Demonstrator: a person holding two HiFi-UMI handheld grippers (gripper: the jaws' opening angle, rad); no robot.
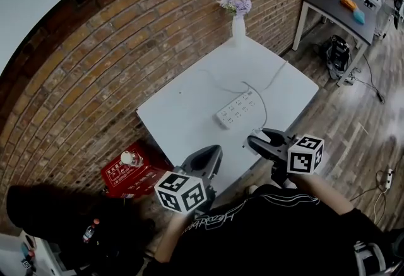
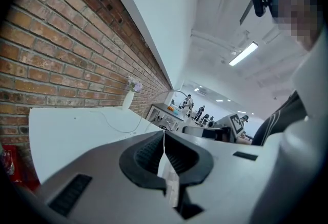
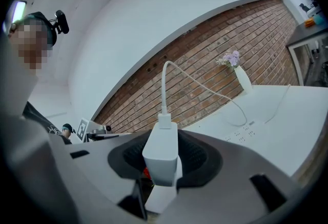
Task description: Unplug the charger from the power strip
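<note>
Pinching a boxy white charger [image 3: 161,152], cable [image 3: 164,83] arching upward: right gripper [image 1: 262,138]; left gripper [image 2: 164,139] pressed together, empty.

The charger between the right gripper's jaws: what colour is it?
The charger is white, like its cable; best seen in the right gripper view.

I see a red brick wall [image 1: 95,60] behind a white counter [image 1: 183,117] on a wood-plank floor [image 1: 353,136]. A dark table [image 1: 331,6] stands far right. A strip light [image 2: 244,53] glows on the white ceiling [image 2: 220,7].
</note>
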